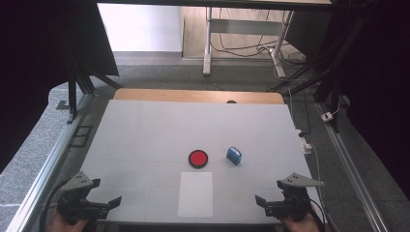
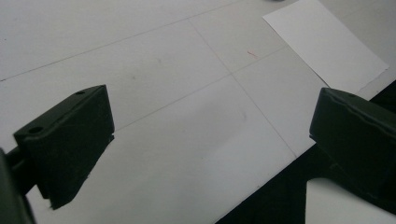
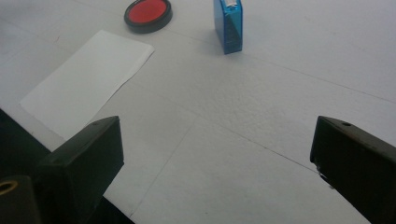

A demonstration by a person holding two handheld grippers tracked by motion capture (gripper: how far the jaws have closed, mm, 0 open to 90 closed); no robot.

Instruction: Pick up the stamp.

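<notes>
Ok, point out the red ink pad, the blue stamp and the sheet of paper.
red ink pad (image 1: 198,158), high view, red centre.
blue stamp (image 3: 228,25), right gripper view, front face.
sheet of paper (image 1: 195,194), high view, middle.

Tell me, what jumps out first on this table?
A round black-rimmed red ink pad sits mid-table, with a small blue stamp to its right and a white sheet of paper just in front of it. At the near corners wait the left claw and right claw, both open and empty.

Overhead looks forward; claw views share paper (image 1: 195,194)
</notes>
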